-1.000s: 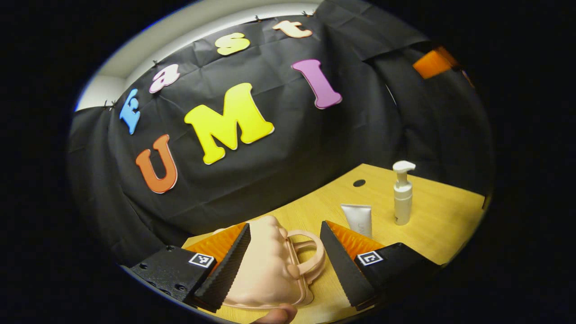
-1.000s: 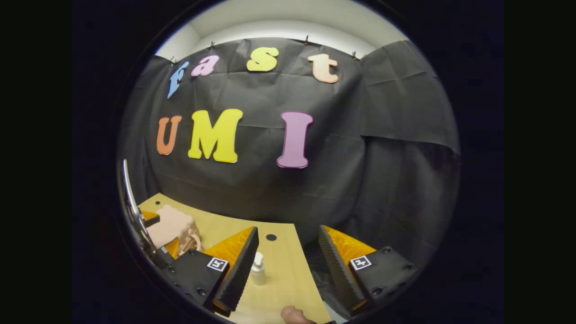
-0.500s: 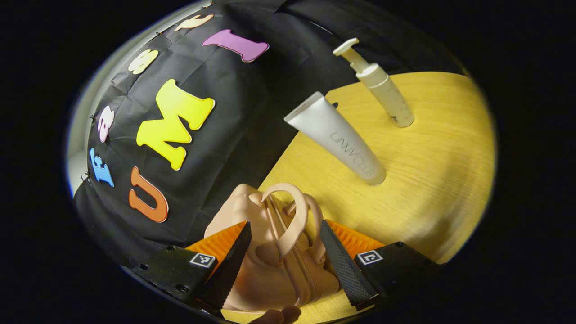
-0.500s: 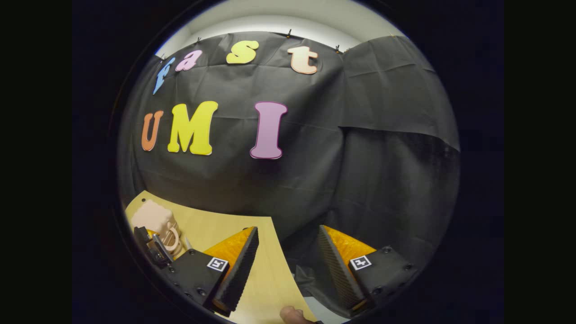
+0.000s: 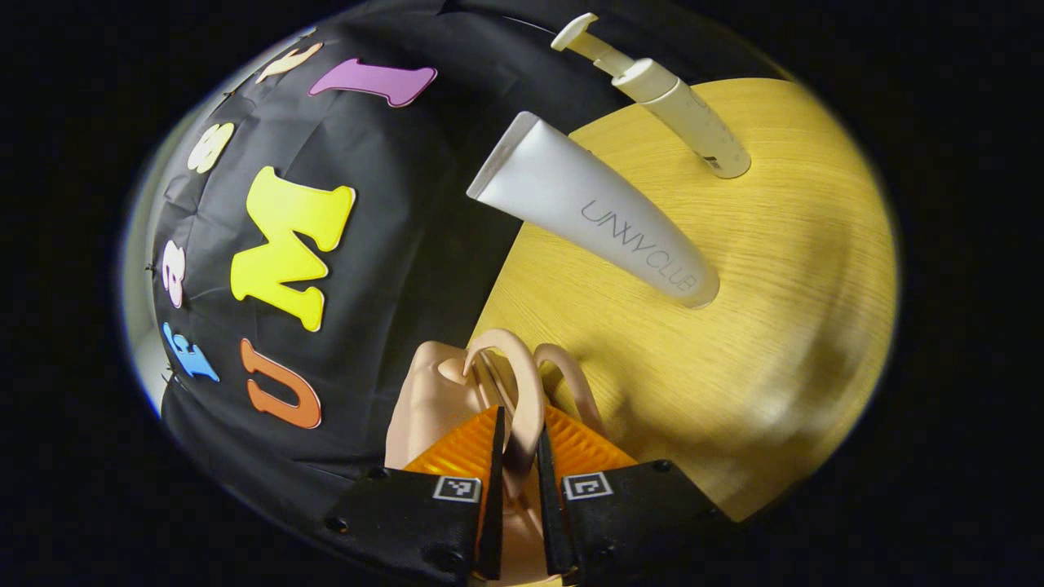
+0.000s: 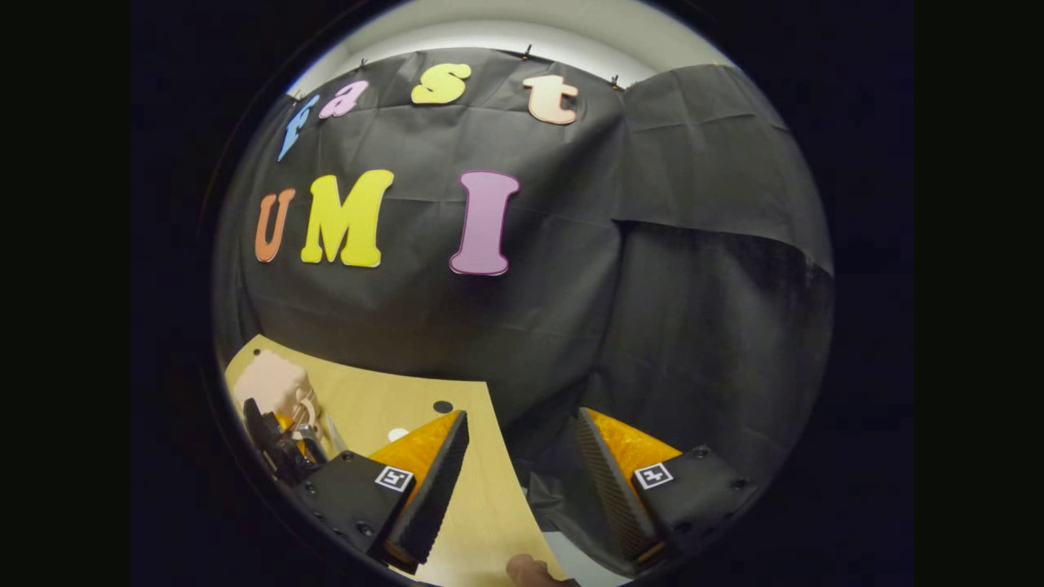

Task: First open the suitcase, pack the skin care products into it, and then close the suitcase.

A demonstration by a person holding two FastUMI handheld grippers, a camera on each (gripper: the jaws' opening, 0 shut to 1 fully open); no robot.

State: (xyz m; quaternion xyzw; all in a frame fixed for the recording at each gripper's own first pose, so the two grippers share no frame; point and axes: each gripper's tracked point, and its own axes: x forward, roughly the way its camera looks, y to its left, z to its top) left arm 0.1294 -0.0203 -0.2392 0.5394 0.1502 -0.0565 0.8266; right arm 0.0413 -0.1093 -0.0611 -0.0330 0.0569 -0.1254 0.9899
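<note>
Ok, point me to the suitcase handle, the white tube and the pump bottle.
suitcase handle (image 5: 526,383), left gripper view, on the handle's loop above the gripper.
white tube (image 5: 599,216), left gripper view, mid-body.
pump bottle (image 5: 693,122), left gripper view, on the bottle's body.

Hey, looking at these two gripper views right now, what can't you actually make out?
- Left gripper view: the lower body of the small peach plastic suitcase is hidden behind the left gripper, whose jaws pinch its handle; any latch or seam is covered.
- Right gripper view: the suitcase sits tiny at the edge, part-covered by the left gripper.
- Right gripper view: the open right gripper covers part of the yellow wooden table.
</note>
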